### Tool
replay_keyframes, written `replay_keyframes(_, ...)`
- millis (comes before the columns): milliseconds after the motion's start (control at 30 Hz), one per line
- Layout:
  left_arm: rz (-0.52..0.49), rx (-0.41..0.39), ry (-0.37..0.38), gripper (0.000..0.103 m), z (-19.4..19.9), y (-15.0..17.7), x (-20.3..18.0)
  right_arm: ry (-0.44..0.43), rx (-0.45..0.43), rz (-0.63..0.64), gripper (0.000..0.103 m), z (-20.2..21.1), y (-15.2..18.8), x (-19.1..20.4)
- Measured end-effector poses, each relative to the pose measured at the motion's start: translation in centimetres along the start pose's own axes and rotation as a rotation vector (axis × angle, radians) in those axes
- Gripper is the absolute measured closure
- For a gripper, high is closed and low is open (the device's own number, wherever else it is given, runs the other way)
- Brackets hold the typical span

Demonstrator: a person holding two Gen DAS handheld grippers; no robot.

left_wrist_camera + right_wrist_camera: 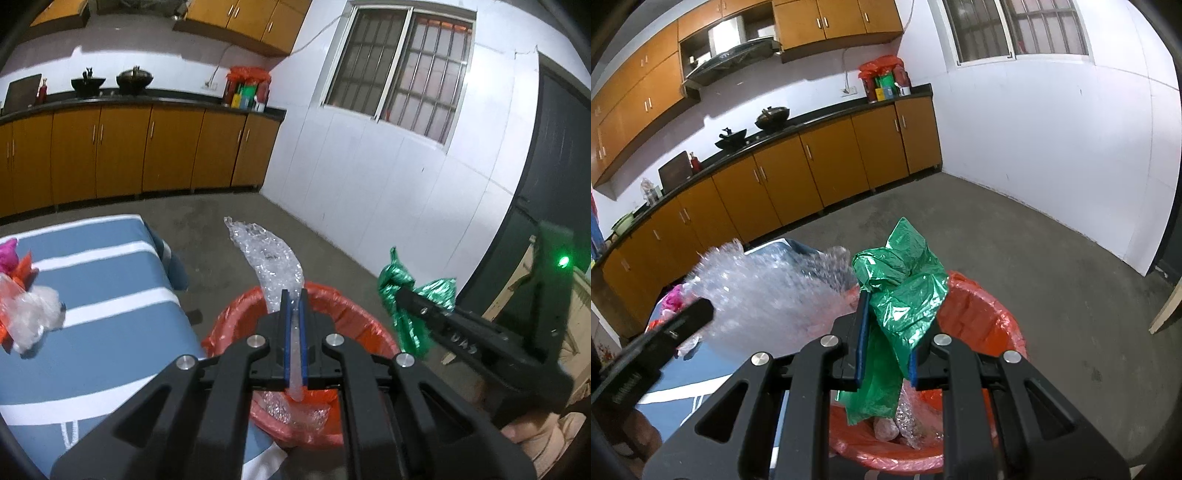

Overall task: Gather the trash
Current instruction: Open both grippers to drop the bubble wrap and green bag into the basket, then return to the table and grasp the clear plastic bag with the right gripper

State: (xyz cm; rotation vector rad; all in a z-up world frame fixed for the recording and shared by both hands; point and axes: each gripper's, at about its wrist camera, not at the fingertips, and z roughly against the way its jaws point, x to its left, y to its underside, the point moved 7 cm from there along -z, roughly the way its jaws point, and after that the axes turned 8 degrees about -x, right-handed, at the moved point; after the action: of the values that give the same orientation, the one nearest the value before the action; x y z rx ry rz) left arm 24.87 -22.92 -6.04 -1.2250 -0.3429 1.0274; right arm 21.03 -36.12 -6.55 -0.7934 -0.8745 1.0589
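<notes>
My left gripper (294,295) is shut on a clear bubble-wrap sheet (267,258) that sticks up past its blue pads, right over a bin lined with a red bag (354,321). My right gripper (890,325) is shut on a crumpled green plastic bag (905,291), held above the same red-lined bin (982,314). From the left wrist view the right gripper (400,291) and its green bag (410,325) show at the right. The bubble wrap (764,291) and the left gripper's finger (690,314) show at the left of the right wrist view. Clear plastic lies inside the bin (908,417).
A table with a blue and white striped cloth (103,295) stands left of the bin, with pink, orange and clear plastic scraps (26,295) on it. Orange cabinets (129,155) line the far wall. A white wall (369,177) and a dark door (554,166) stand to the right.
</notes>
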Motion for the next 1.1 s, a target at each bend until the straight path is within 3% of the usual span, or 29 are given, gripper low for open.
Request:
replay_keyframes(67, 0.003, 0.023, -0.005, 0.097, -0.8, 0.7, 0.3, 0.002, 0.008, -0.001, 0.085, -0.3, 0.2, -0.1)
replay_keyframes(200, 0.009, 0.050, -0.017, 0.073, -1.4, 1.8, 1.1, -0.001, 0.027, -0.008, 0.082, -1.2, 0.7, -0.1)
replay_keyframes(367, 0.026, 0.049, -0.052, 0.064, -1.2, 1.8, 2.8, 0.011, 0.029, -0.025, 0.048, -1.5, 1.4, -0.4)
replay_keyframes(800, 0.056, -0.029, -0.230, 0.045, 3.9, 0.5, 9.6, 0.016, 0.004, 0.043, 0.042, -1.3, 0.6, 1.5)
replay_keyframes(1100, 0.048, -0.093, -0.425, 0.036, 10.8, 0.8, 16.6, -0.094, 0.018, 0.138, 0.042, -2.3, 1.2, 8.9)
